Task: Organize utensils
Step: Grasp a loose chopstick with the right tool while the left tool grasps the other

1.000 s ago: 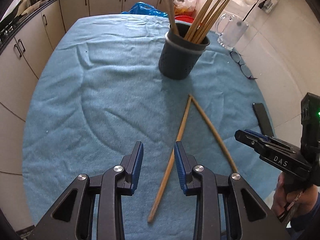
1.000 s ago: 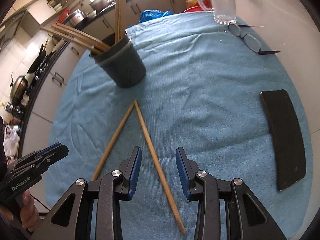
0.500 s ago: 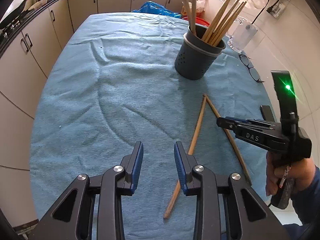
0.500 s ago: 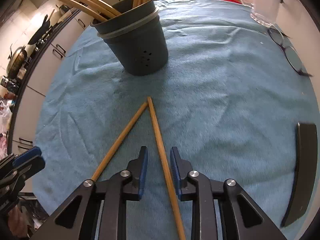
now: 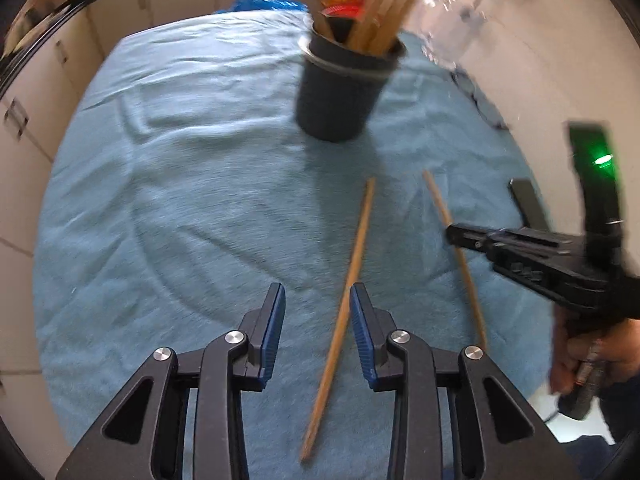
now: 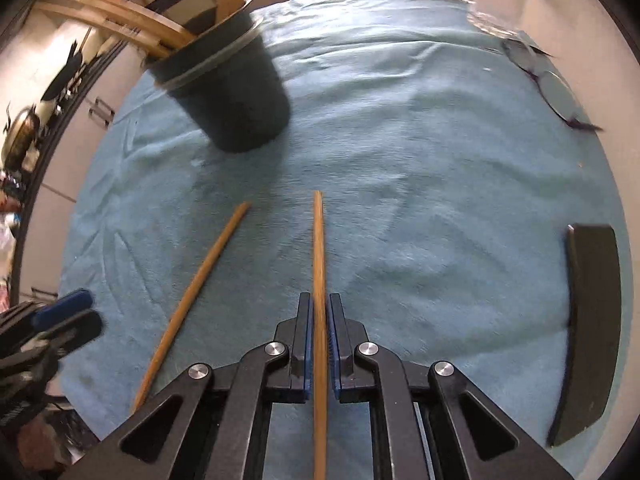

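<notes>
In the left wrist view, the left gripper (image 5: 318,320) is seen with its jaws apart above the blue cloth (image 5: 180,208). One wooden stick (image 5: 344,312) lies on the cloth and passes through the gap, close to the right pad, but the pads are not pressed on it. A second stick (image 5: 456,248) lies further to the right, and the right gripper (image 5: 454,235) is seen over it, held by a hand (image 5: 592,356). The dark utensil holder (image 5: 340,92), filled with more sticks, stands beyond the two sticks, well apart from the jaws. In the right wrist view, the right gripper (image 6: 319,320) is closed on the second stick (image 6: 318,260), which runs straight between the two pads and points towards the holder (image 6: 236,92). The first stick (image 6: 192,296) lies to the left on the cloth (image 6: 420,200), free. A black flat object (image 6: 588,328) lies at the right edge, and a pair of glasses (image 6: 548,84) lies far right.
</notes>
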### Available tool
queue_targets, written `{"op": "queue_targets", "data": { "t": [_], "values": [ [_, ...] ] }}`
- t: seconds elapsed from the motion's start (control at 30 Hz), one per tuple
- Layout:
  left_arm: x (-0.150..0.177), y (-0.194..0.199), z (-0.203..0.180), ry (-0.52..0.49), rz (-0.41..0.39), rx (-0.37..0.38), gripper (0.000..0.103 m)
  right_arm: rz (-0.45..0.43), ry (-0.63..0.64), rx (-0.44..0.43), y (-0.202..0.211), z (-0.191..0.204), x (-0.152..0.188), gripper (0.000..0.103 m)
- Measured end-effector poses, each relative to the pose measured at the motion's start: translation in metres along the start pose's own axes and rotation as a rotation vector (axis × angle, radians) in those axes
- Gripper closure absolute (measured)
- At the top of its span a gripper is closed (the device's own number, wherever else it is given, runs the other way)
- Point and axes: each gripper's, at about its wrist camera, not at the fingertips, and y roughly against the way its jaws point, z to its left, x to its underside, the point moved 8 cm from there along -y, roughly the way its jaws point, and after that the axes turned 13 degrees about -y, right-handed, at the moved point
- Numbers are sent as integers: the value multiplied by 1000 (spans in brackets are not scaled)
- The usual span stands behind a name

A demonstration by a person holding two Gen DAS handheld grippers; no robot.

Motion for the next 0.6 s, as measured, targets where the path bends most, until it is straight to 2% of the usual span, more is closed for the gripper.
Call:
{"op": "queue_targets", "data": {
  "t": [0.17,0.33,0.37,0.47,0.6],
  "values": [
    [-14,-31,-20,-103,74,-5,71,-28,-32,-22,19,-15,3,95],
    [-27,-49,-31,-154,109,-38,71,-57,-49,-28,32,-25,3,95],
    [-29,-52,-33,-157,114,-43,73,-62,-50,-28,34,-26,3,95],
    [-33,-62,-35,-171,127,-71,88,-78,-52,-32,43,-27,3,95],
    [-36,-61,-32,-158,122,-77,96,-91,-57,-42,51,-28,4,95]
  ]
}}
